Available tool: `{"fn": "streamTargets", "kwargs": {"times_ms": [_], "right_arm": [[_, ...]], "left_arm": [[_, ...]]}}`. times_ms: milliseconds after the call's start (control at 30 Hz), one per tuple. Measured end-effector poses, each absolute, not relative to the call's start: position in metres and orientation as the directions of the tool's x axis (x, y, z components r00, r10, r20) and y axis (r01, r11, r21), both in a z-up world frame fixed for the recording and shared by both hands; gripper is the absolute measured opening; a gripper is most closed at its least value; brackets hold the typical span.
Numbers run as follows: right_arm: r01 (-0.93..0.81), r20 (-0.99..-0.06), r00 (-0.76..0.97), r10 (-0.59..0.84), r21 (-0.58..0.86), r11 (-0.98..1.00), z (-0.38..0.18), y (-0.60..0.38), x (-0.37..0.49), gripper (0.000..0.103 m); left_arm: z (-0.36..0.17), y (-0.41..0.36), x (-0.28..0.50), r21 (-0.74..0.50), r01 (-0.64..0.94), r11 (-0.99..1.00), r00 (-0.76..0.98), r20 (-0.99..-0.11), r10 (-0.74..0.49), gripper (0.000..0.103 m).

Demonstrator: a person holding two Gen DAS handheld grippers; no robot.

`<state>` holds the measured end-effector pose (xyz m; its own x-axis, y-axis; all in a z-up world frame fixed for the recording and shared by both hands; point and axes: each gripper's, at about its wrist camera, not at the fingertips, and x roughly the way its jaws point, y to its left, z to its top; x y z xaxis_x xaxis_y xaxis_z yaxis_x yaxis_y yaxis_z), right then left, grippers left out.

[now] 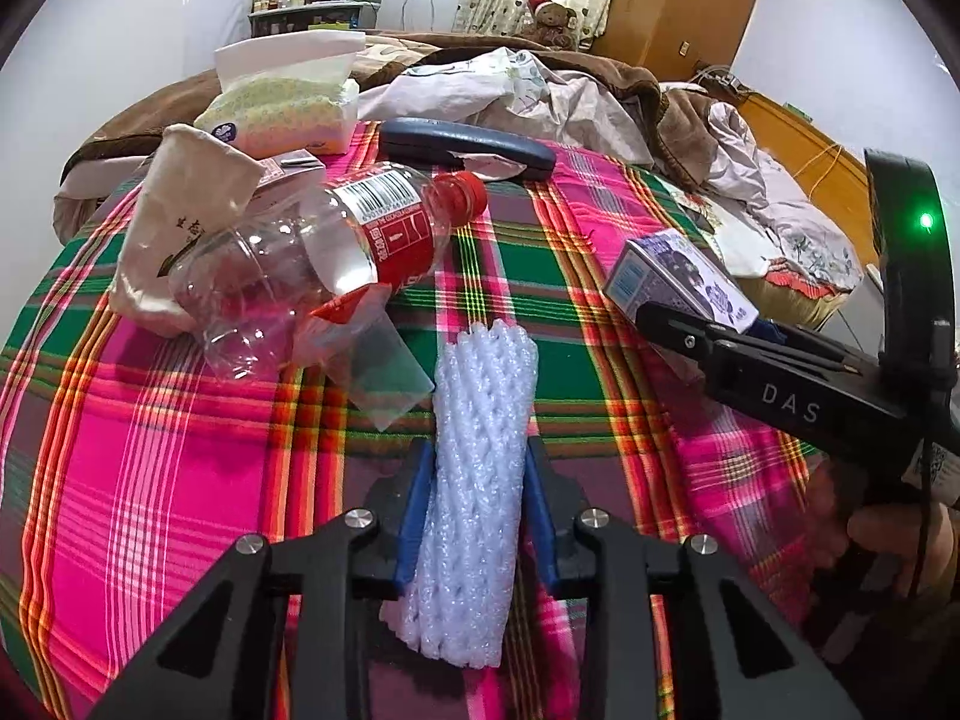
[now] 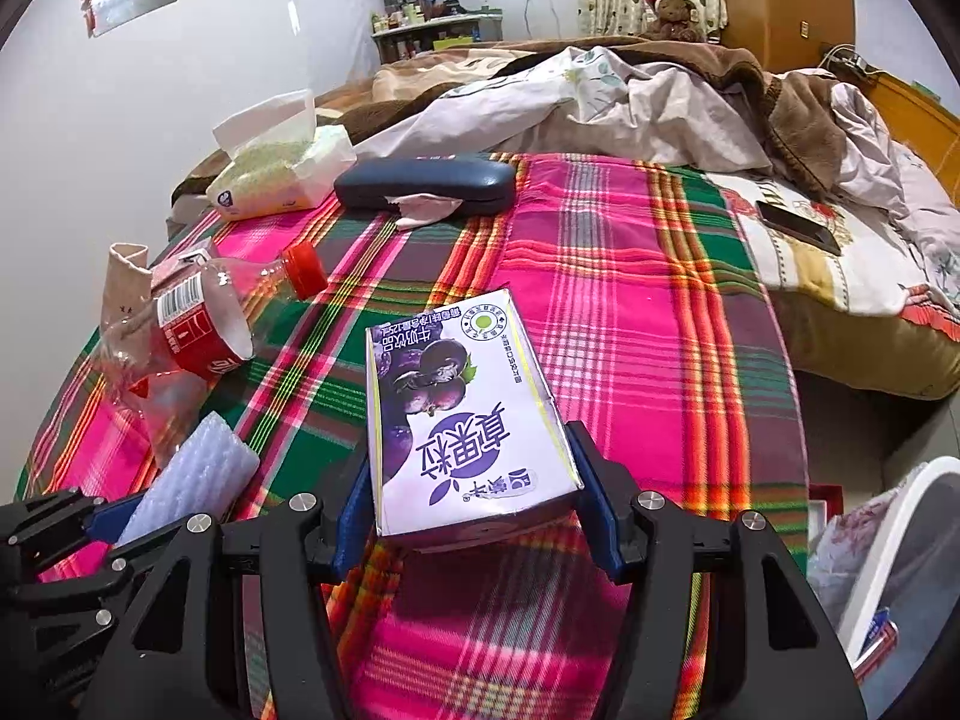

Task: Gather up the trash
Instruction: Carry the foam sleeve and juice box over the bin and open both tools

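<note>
A white foam net sleeve (image 1: 480, 396) lies lengthwise between the blue pads of my left gripper (image 1: 479, 480), which is shut on it just above the plaid bedspread (image 1: 150, 450). My right gripper (image 2: 477, 498) is shut on a purple-and-white milk carton (image 2: 456, 414), with a pad pressed on each side. In the left wrist view that carton (image 1: 678, 276) is tilted up at the right gripper's tip (image 1: 690, 324). An empty clear bottle (image 1: 336, 246) with a red cap, a crushed paper cup (image 1: 174, 222) and a clear wrapper (image 1: 372, 360) lie at the left.
A tissue pack (image 1: 282, 102) and a dark glasses case (image 2: 426, 183) with a crumpled tissue (image 2: 426, 210) lie farther back. Rumpled bedding (image 2: 600, 102) fills the far side, with a phone (image 2: 798, 225) at the right. A white bin (image 2: 894, 558) stands beside the bed at lower right.
</note>
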<state>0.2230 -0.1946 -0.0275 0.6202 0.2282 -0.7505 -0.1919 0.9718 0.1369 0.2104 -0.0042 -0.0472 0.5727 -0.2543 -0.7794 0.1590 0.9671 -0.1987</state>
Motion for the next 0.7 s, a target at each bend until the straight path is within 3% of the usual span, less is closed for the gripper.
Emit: {"fn": "streamTargets", "kwargs": {"times_ms": [700], "right_arm": [[-0.094, -0.676, 0.708, 0.202, 0.194, 0.977, 0.0, -0.25, 0.162, 0.059]], "left_arm": [[-0.007, -0.049, 0.174, -0.186, 0.246, 0.951, 0.627, -0.718, -0.302, 0.031]]}}
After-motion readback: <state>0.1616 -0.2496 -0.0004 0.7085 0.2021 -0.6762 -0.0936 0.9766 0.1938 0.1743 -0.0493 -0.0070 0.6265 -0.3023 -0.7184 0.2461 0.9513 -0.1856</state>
